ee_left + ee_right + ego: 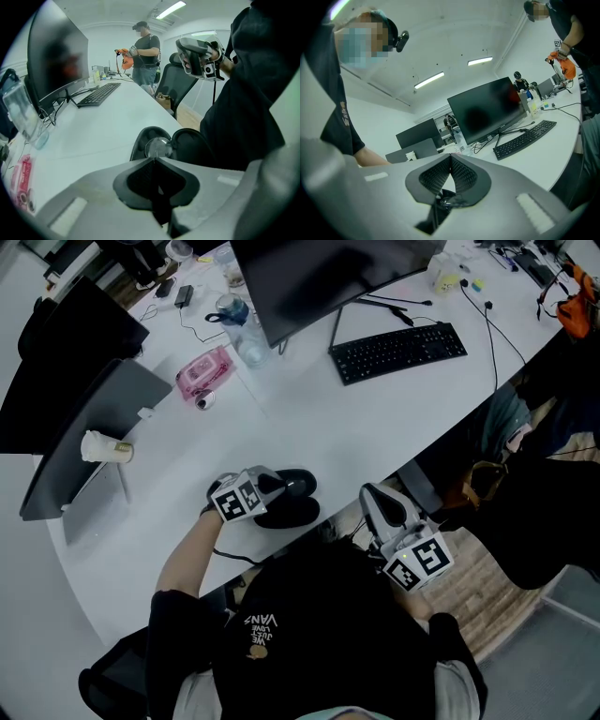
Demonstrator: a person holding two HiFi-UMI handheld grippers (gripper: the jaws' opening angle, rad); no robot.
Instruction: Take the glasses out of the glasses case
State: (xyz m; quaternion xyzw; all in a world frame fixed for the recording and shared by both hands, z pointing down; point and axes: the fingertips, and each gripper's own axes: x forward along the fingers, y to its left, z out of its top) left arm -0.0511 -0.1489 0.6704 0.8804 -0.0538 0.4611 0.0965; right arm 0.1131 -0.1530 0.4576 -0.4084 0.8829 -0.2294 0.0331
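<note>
Pinching the glasses (158,147) in the open case (193,146), left gripper (154,160) should lift slowly, straight up; right gripper (449,158) hangs shut, empty.

Wide open across the bare white table (375,437) mid-frame, between keyboard (398,351) above and open glasses case (292,514) at the lower edge. Taken up there by the left gripper (153,158), closed on the glasses (158,147). Crowded upper left: monitor (319,273), bottle (248,338), pink pack (204,373). Blocked at far left by grey panel (89,442) and paper cup (105,448). Cable (491,343) trailing at upper right.
</note>
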